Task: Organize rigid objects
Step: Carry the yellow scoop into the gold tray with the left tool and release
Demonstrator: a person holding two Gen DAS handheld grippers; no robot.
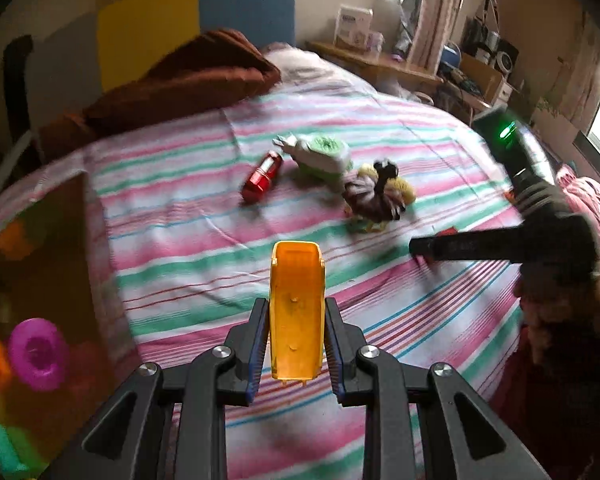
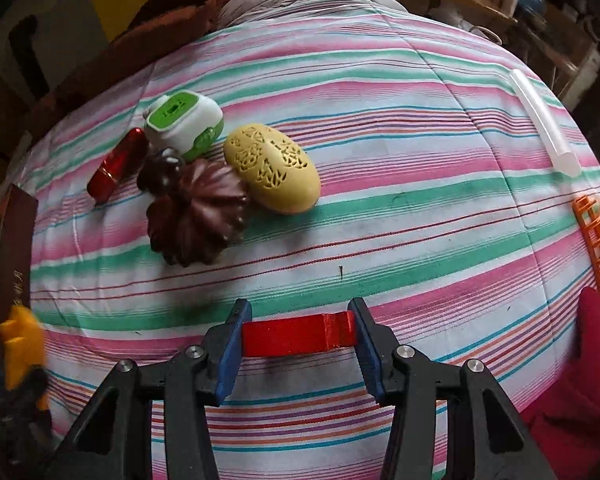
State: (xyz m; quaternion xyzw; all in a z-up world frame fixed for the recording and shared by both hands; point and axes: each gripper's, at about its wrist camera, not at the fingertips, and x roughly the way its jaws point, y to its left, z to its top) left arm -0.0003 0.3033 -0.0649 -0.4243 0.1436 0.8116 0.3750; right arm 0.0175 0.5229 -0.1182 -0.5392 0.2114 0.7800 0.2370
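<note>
My left gripper [image 1: 296, 312] is shut on a yellow plastic piece [image 1: 297, 300] and holds it above the striped bedspread [image 1: 220, 208]. My right gripper [image 2: 298, 320] is shut on a red block [image 2: 296, 336] just over the bedspread [image 2: 420, 200]; it also shows as a dark shape at the right of the left wrist view [image 1: 480, 246]. A cluster lies beyond: a red cylinder [image 2: 116, 166], a green and white toy [image 2: 184, 122], a brown fluted mould [image 2: 198, 216], a small dark brown piece [image 2: 162, 168] and a yellow carved oval [image 2: 272, 170].
A brown box [image 1: 40, 260] with colourful toys, one a purple ring [image 1: 38, 354], stands at the left. A translucent tube [image 2: 544, 124] and an orange rack [image 2: 598, 248] lie at the right. A brown blanket [image 1: 180, 76] is heaped at the bed's far side.
</note>
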